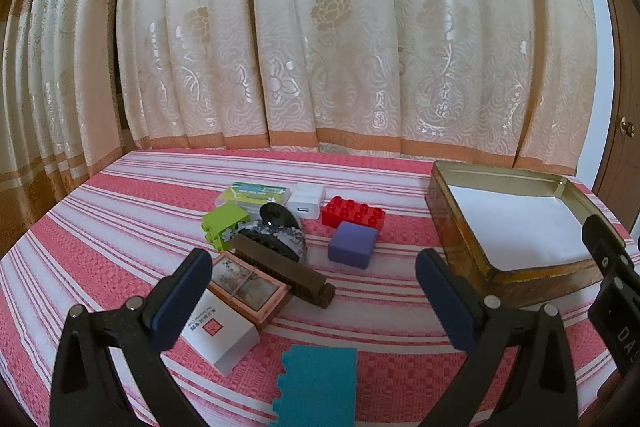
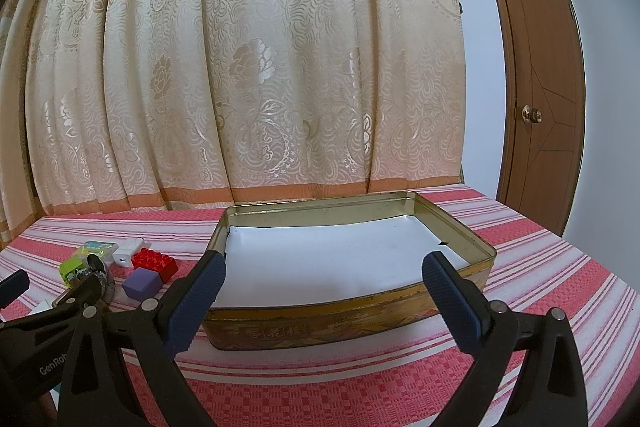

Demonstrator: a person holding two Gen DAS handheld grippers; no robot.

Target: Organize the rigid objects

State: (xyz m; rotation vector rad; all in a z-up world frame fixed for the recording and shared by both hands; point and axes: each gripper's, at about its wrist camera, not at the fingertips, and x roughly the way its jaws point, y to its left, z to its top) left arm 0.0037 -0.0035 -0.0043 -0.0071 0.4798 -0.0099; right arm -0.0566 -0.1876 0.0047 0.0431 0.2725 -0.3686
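A pile of small items lies mid-table: a red brick point(image 1: 353, 213), a purple block point(image 1: 352, 245), a green brick point(image 1: 224, 221), a white charger point(image 1: 306, 201), a dark wooden comb point(image 1: 284, 269), a pink framed box point(image 1: 250, 287), a white card box point(image 1: 218, 331) and a teal block point(image 1: 318, 383). My left gripper point(image 1: 312, 301) is open just in front of them, holding nothing. The open metal tin point(image 2: 348, 311), lined with white paper, sits right of the pile. My right gripper point(image 2: 322, 301) hovers open at the tin's near wall, empty.
A pink-and-white striped cloth point(image 1: 120, 219) covers the table. Cream patterned curtains point(image 1: 320, 47) hang directly behind the far edge. A brown door point(image 2: 536, 87) stands at the right. A green-labelled pack point(image 1: 256, 191) and a round dark sequined object point(image 1: 280, 231) also sit in the pile.
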